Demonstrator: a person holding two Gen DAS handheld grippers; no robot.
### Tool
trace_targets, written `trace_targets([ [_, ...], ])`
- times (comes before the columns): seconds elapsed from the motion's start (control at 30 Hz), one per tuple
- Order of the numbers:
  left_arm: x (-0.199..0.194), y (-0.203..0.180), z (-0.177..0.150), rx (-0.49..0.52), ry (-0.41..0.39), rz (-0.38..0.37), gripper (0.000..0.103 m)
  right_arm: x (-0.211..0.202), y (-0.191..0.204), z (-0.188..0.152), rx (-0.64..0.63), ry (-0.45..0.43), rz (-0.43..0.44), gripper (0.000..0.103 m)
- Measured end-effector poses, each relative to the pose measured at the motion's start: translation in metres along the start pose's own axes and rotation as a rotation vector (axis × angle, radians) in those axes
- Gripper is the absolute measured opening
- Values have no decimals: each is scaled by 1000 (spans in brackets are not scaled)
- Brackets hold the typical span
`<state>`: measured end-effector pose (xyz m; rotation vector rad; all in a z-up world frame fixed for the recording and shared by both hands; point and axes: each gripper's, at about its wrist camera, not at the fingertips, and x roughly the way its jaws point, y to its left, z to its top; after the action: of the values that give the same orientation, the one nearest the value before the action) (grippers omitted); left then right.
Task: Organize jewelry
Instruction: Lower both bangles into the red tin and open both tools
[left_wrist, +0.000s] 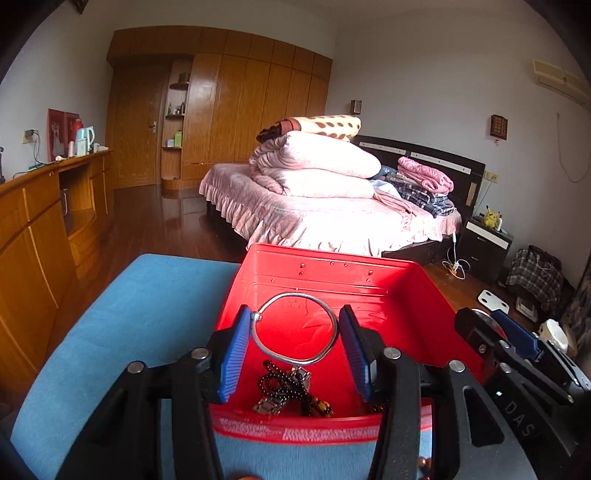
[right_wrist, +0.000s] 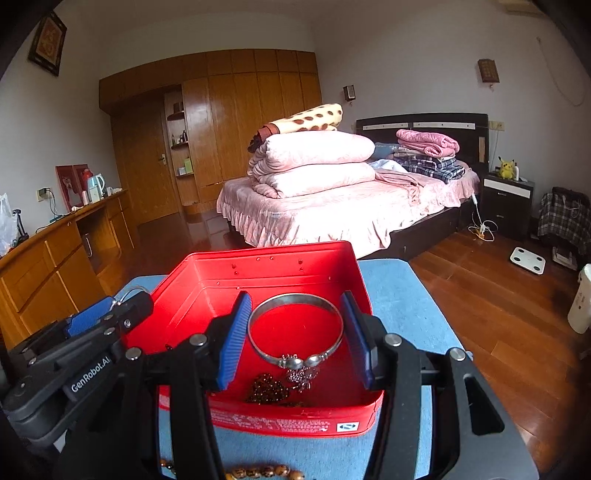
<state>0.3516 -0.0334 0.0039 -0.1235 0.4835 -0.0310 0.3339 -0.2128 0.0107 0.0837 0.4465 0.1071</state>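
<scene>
Over the red tin (left_wrist: 424, 288) on the blue cushion (left_wrist: 129, 314), I'm carrying one bangle in each claw. The left gripper (left_wrist: 295, 332) is pinching a thin wire bangle (left_wrist: 299, 328) across its width, both blue pads touching the hoop, its small ball clasp up against the left pad. The right gripper (right_wrist: 295, 328) is clamping a broader silver bracelet (right_wrist: 295, 328) the same way, its ornamented clasp facing back toward me.

What matters for the drop: both hoops are hanging above the tin's open floor, tilted, with the tin stretching ahead and below. The two claws are sitting side by side, left one toward the tin's left side, right one toward its right, so neither is nearer.

The left view is showing me dark beads (left_wrist: 280, 384) and a small metal piece already in the tin's near corner; the right view is giving me a reddish bead cluster (right_wrist: 266, 393) and a silver trinket (right_wrist: 301, 376) instead, plus wooden beads (right_wrist: 258, 472) lying outside on the cushion.
</scene>
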Motion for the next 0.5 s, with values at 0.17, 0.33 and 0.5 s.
trace_targets([
  [0.17,20,-2,-1,13,28,8,48,17,-4,0,6,24,3,48],
  [0.33,32,1,-4,4,58,7,49,27,-3,-1,-8,46,0,49],
  [0.5,26,14,-2,-34,44,10,60,23,-7,-3,14,32,-3,59],
])
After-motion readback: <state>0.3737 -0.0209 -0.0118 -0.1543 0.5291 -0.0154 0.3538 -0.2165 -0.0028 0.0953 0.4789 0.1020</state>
